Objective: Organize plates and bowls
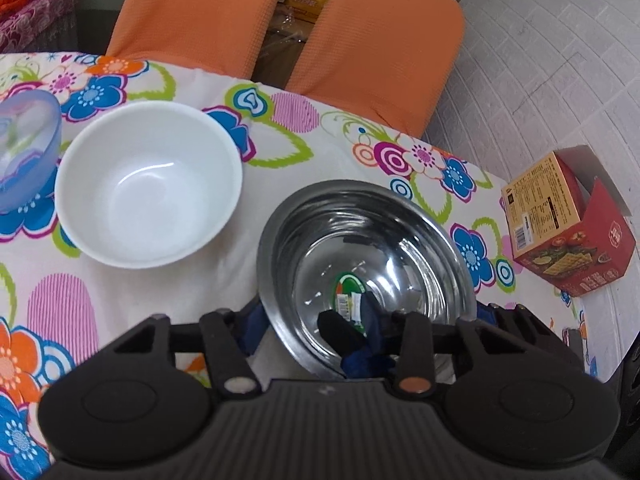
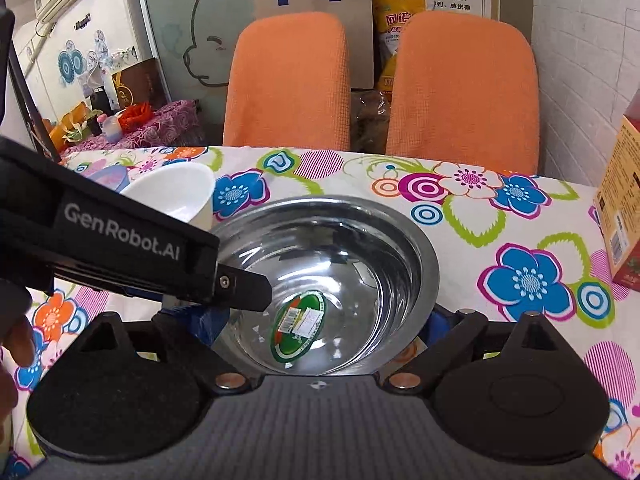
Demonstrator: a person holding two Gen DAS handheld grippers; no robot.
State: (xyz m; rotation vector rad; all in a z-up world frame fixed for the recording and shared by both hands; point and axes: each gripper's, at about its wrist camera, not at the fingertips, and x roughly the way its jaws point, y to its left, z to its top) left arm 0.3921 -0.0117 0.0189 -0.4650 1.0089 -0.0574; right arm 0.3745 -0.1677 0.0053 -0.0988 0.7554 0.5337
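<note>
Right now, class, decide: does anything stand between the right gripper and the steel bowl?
Nothing blocks it: the steel bowl sits between the open fingers of the right gripper. The only intruder is the left gripper, which reaches in from the left with one finger inside the bowl's rim.

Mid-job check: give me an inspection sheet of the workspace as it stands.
Surface: table under a floral tablecloth.
Job's things: steel bowl with a green sticker inside; white bowl to its left; translucent blue bowl beyond that.
Clutter: red and orange food box at the table's right edge.
Grippers: left gripper has one finger inside the steel bowl at its rim; right gripper straddles the same bowl, grip unclear.
Cables: nothing seen.
Surroundings: two orange chairs, white brick wall.
</note>
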